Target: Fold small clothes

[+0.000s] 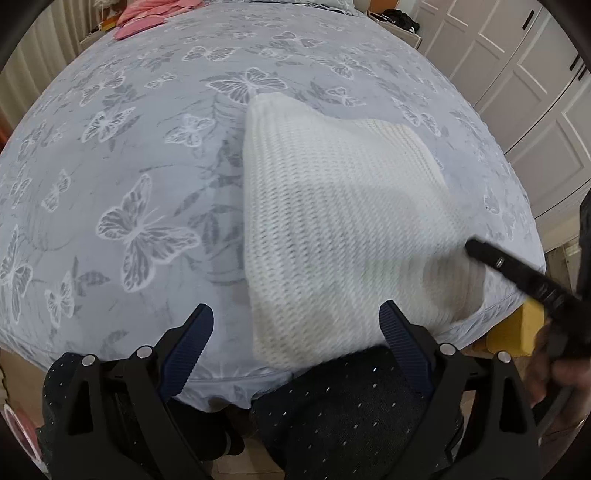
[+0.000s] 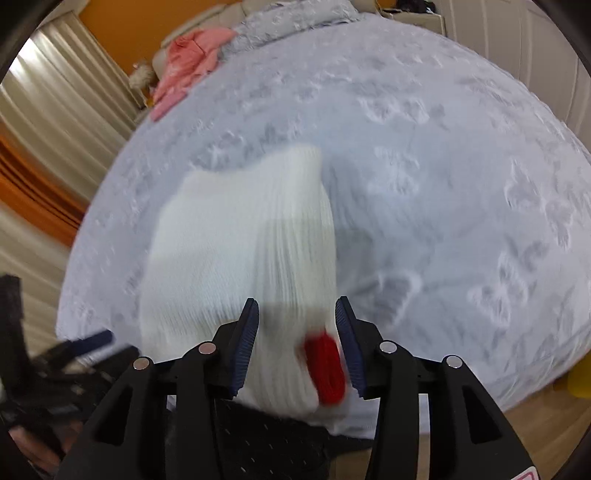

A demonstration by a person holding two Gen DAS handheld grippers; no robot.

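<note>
A white knitted garment [image 1: 343, 221] lies on the bed near its front edge, partly folded over itself. It also shows in the right wrist view [image 2: 243, 243], blurred, with a red patch [image 2: 327, 367] near its front corner. My left gripper [image 1: 297, 330] is open and empty, just in front of the garment's near edge. My right gripper [image 2: 297, 345] is open above the garment's front corner, with the red patch between its fingers. The right gripper shows in the left wrist view [image 1: 517, 273] at the garment's right edge.
The bed has a pale blue butterfly-print sheet [image 1: 129, 166]. Pink clothes [image 1: 147, 14] lie at the far left corner. White cupboard doors [image 1: 517, 74] stand to the right. A yellow object [image 1: 513, 328] sits below the bed's right front edge. Curtains [image 2: 55, 110] hang on the left.
</note>
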